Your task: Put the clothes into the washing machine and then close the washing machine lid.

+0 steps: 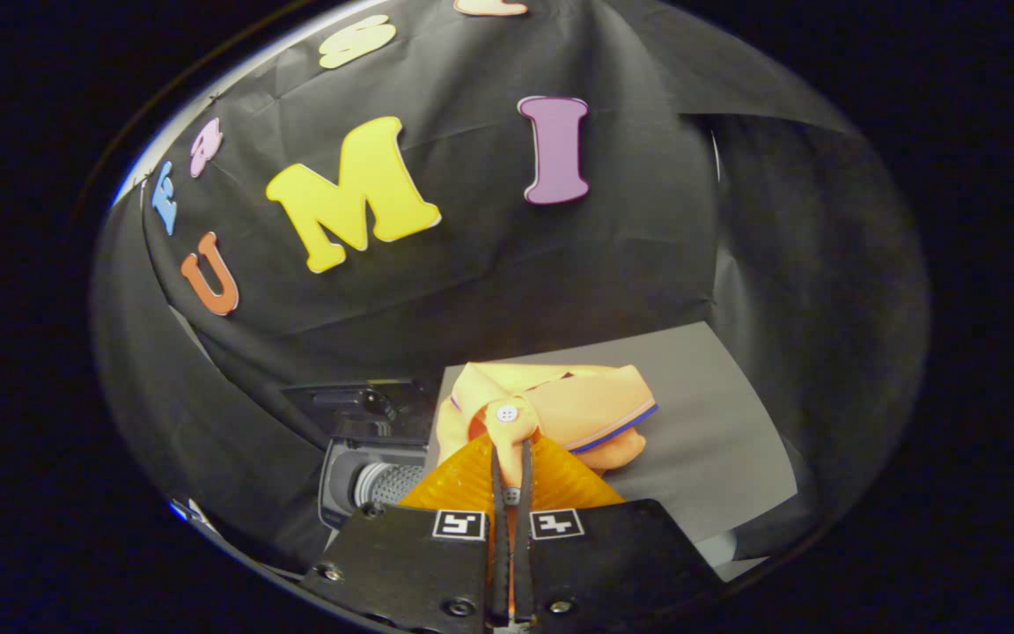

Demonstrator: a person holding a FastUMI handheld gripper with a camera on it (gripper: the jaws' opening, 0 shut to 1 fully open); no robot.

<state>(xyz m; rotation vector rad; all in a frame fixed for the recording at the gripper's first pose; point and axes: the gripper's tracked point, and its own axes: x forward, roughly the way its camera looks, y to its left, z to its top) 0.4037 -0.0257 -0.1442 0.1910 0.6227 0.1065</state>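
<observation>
A small orange polo shirt (560, 409) with a white button and a blue-edged collar hangs from my gripper (511, 445), lifted above the grey table (718, 440). Both fingers press together on the fabric just below the button, so the gripper is shut on the shirt. The shirt's folded body bunches just beyond the fingertips and to their right. To the left of the fingers and lower down stands a small toy washing machine (366, 480), its perforated grey drum (388, 482) showing through the opening and its dark lid (357, 401) raised behind it.
The grey table top stretches right of the shirt, ending at an edge on the near right. Black cloth walls close in behind and on both sides.
</observation>
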